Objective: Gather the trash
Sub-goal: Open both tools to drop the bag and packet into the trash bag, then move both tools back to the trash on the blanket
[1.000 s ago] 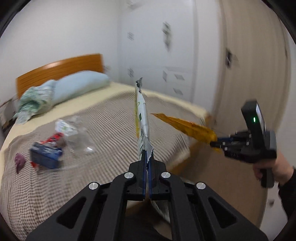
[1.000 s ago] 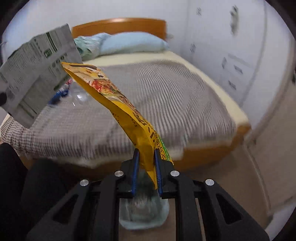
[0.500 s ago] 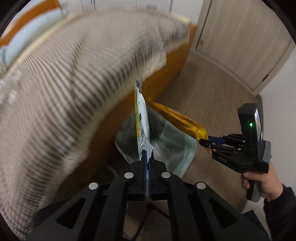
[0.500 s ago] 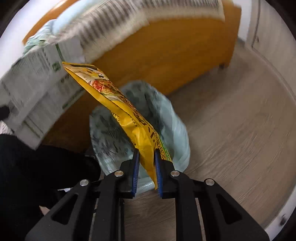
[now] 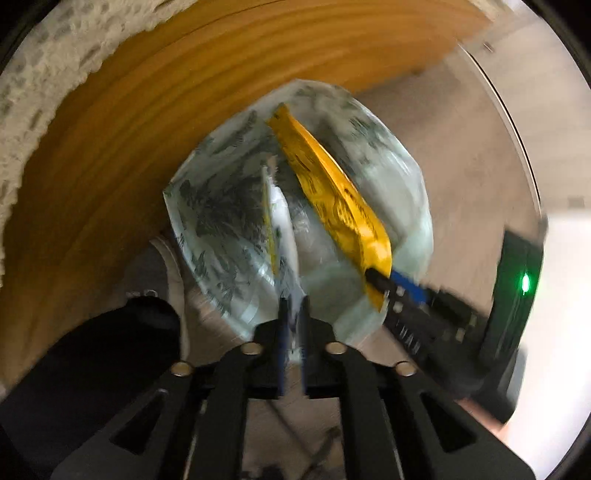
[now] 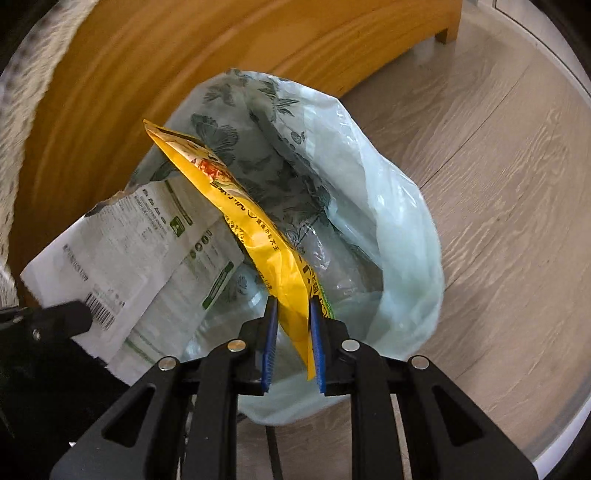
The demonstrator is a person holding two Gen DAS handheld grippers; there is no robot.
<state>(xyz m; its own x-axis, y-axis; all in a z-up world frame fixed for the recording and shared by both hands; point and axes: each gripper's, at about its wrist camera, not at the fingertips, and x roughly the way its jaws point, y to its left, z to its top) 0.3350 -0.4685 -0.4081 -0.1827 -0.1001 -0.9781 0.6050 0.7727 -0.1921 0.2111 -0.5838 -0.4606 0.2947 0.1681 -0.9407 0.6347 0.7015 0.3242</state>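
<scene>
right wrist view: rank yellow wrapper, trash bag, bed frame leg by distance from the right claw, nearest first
1. yellow wrapper: pinched in the right claw, rising up-left.
2. trash bag: open just beyond and below the claw.
3. bed frame leg: top right, past the bag, on the wood floor.

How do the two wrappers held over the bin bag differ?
The yellow snack wrapper is bright, glossy and narrow; the white printed wrapper is pale, wider, with a barcode. The right gripper holds the yellow one, the left gripper the white. Both hang above the pale green bag.
</scene>
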